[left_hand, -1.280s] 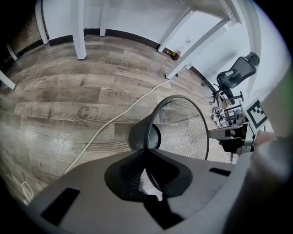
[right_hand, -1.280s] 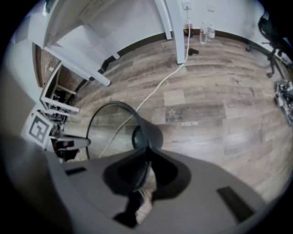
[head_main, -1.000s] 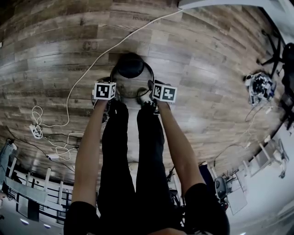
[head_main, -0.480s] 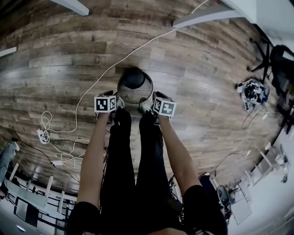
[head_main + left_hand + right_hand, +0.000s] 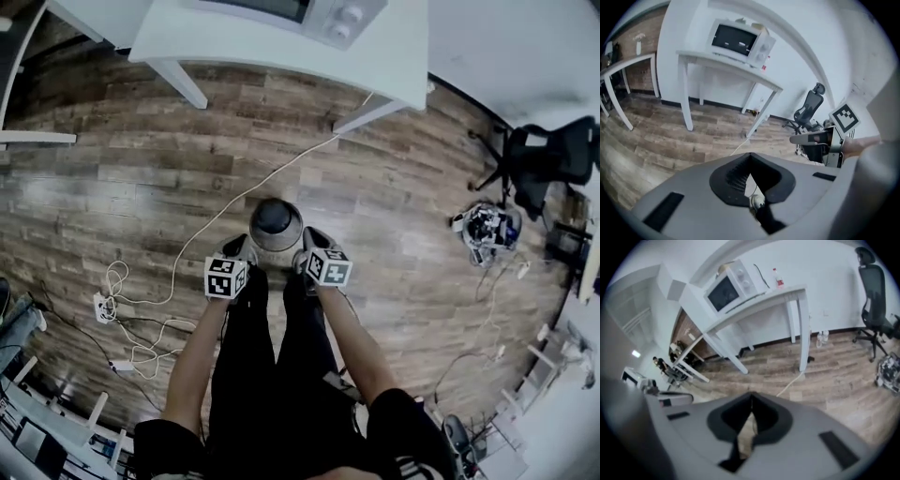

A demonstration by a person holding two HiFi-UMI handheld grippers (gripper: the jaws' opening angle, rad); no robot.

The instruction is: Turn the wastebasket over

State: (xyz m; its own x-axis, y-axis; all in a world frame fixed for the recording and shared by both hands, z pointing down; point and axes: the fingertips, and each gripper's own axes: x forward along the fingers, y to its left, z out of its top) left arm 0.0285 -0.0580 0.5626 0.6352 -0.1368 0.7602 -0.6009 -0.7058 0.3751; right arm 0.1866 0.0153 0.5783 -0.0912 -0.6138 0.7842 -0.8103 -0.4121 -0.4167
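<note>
Person standing, arms (image 5: 202,352) stretched down over wood plank floor (image 5: 112,187). Wastebasket (image 5: 276,230) sits between the two grippers, out in front of the front edge of the white desk (image 5: 281,52), roughly opposite the span between its two front legs and well apart from them. Its top face reads dark and round, with a grey wall below; whether that face is mouth or base, cannot tell. Left gripper (image 5: 750,161): jaws closed tip to tip, nothing caught, only floor and a bit of cable in the gap behind the tips. Right gripper (image 5: 751,404): same, tips together, bare floor through the gap. Each flanks the basket's near side; whether they touch it is unclear from above. White cable (image 5: 281,173) runs from near the desk's right front leg past the basket's left. Microwave (image 5: 300,11) on desk's far edge. Office chair (image 5: 548,155) beyond the desk's right corner.
</note>
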